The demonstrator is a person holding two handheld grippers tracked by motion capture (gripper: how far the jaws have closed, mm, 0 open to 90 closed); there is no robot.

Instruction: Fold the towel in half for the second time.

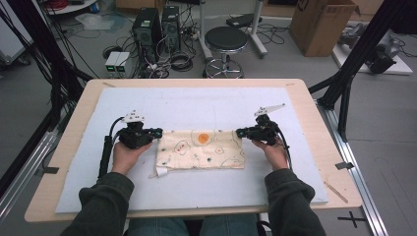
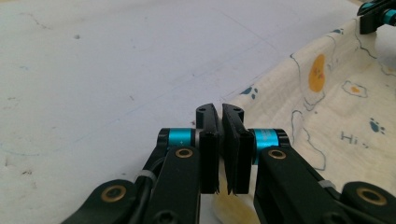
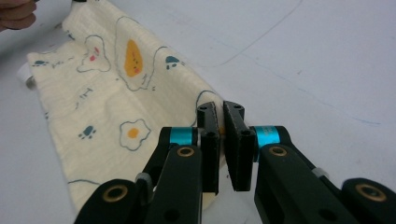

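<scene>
A cream cloth [image 1: 201, 149] printed with fried eggs and paw marks lies folded in a rectangle at the middle of the white mat [image 1: 196, 105]. My left gripper [image 1: 158, 132] is shut on the cloth's far left corner, and my right gripper [image 1: 239, 132] is shut on its far right corner. In the left gripper view the jaws [image 2: 220, 112] stand close together with the cloth's [image 2: 327, 102] edge pinched between them. The right gripper view shows the same: jaws [image 3: 220, 112] closed on a corner, the cloth [image 3: 116, 93] spreading away to the left.
The mat covers a wooden table [image 1: 74, 147]. A white label [image 1: 160, 172] sticks out at the cloth's near left corner. On the floor beyond the table stand a stool [image 1: 225, 42], computer towers [image 1: 157, 27] and a cardboard box [image 1: 322, 24]. Black frame poles [image 1: 361, 49] rise at both sides.
</scene>
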